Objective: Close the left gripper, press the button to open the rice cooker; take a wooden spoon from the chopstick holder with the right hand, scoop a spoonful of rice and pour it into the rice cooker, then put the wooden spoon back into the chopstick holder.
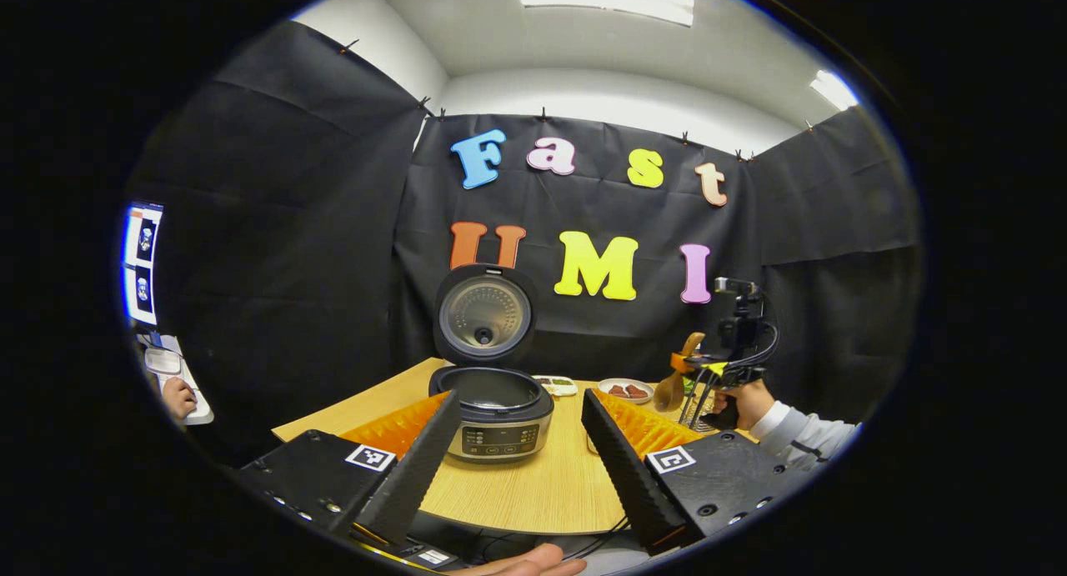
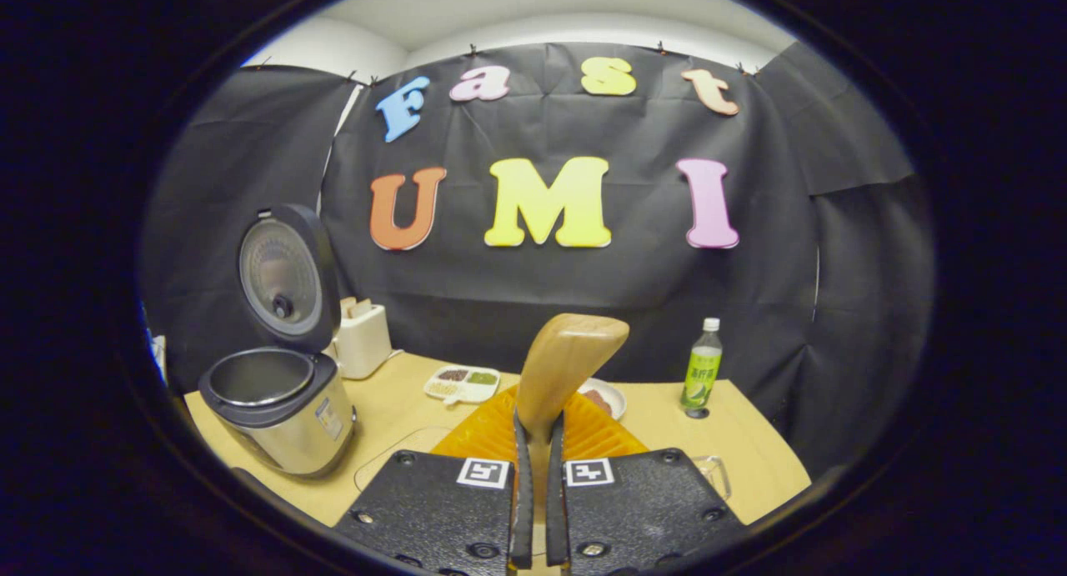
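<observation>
The light wooden spoon disappears between the right gripper fingers, bowl end hidden. Contents of the small white divided dish are too small to tell. The round silver-and-black rice cooker pot's bottom can't be seen.

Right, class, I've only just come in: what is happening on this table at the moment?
A person is working a claw in each hand at a wooden table. The rice cooker already stands with its lid up and its pot looks empty. The right claw is shut on the wooden spoon, held above the table near the far right edge. The left claw is open, facing the cooker and touching nothing. A green bottle and small dishes stand farther back.
</observation>
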